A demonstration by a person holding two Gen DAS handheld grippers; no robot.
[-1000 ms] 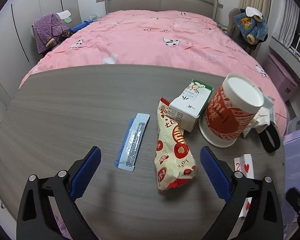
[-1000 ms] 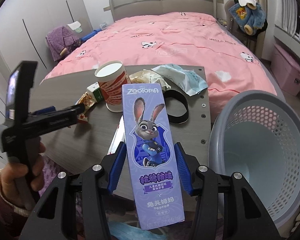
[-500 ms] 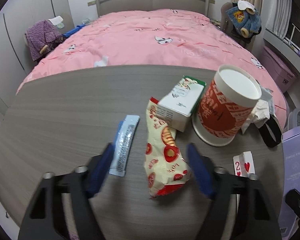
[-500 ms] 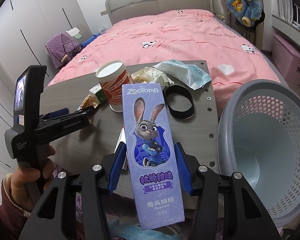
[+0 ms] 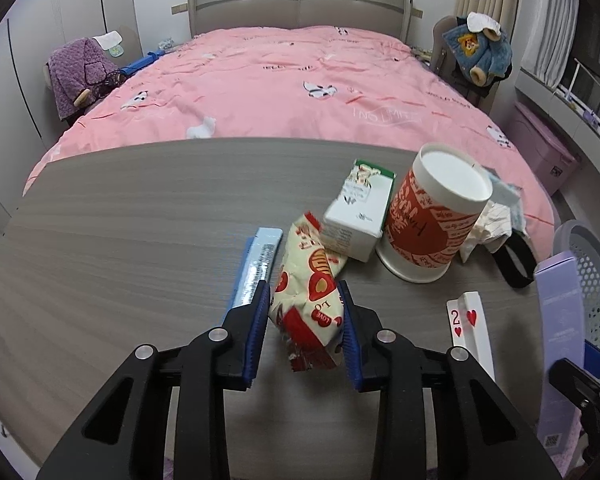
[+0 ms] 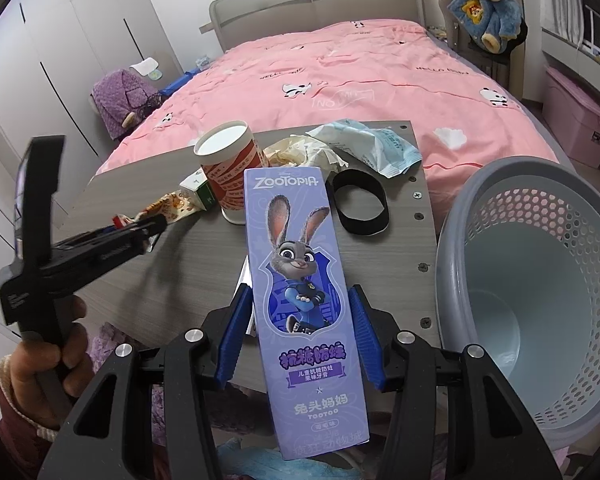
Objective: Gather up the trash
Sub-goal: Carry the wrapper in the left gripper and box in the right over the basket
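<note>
Tongs in my left hand (image 5: 305, 328) are clamped on the near end of the crinkled cream-and-red snack wrapper (image 5: 310, 292), blue pads pressing both its sides; the wrapper's far end touches the small white-and-green carton (image 5: 360, 212) on the grey wood-grain worktop (image 5: 120, 240). Just left of the wrapper lies a flat pale-blue foil sachet (image 5: 256, 268). Right of the carton stands an upturned red-and-white paper cup (image 5: 436, 216), with crumpled paper beside it and a two-of-hearts playing card (image 5: 470, 324) nearer me.

My right tongs (image 6: 302, 332) grip the tall purple Zootopia rabbit box (image 6: 300, 280) by its long sides, holding it upright above the worktop's near edge. The round grey perforated plastic basket (image 6: 540, 280) sits just right of the worktop, beside the box. A black elastic band (image 6: 360, 204) lies beyond the box, near a crumpled pale-blue packet (image 6: 376, 144).
</note>
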